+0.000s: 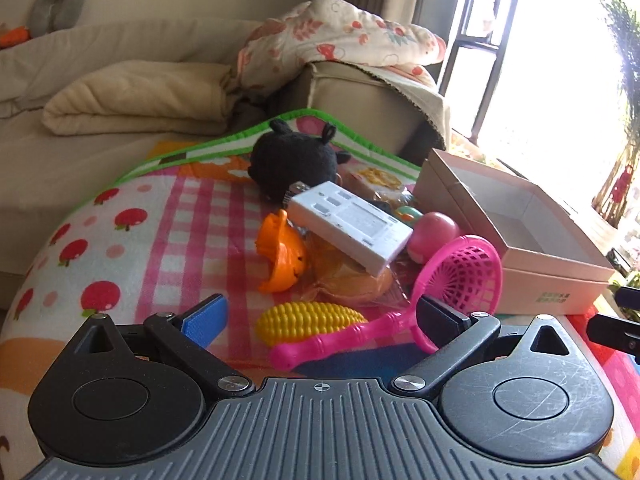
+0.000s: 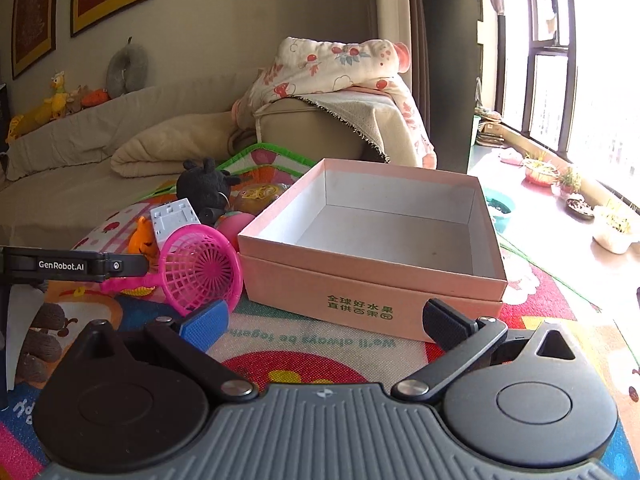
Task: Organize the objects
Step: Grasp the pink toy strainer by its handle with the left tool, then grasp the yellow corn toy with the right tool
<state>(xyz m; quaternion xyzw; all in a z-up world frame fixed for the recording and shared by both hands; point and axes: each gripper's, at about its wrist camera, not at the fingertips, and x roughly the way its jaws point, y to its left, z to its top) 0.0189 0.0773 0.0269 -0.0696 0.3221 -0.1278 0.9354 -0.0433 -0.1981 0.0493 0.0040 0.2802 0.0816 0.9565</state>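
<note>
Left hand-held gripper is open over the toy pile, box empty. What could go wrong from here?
1. The white adapter lies tilted on the pile; pulling toys beneath may topple it.
2. The pink net's handle lies against the toy corn, so the left hand-held gripper may pinch both.
3. The net touches the box; dragging could shift it.

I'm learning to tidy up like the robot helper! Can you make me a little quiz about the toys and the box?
1. True or false: the pink box already has toys inside.
2. What leans on top of the toy pile: A) white flat device, B) yellow corn, C) black plush?
3. Fill in: the pink net scoop lies with its handle beside the yellow ____.

Key: 1 false, it holds nothing. 2 A. 3 corn. Both the left gripper and right gripper hold nothing, fingers spread.
</note>
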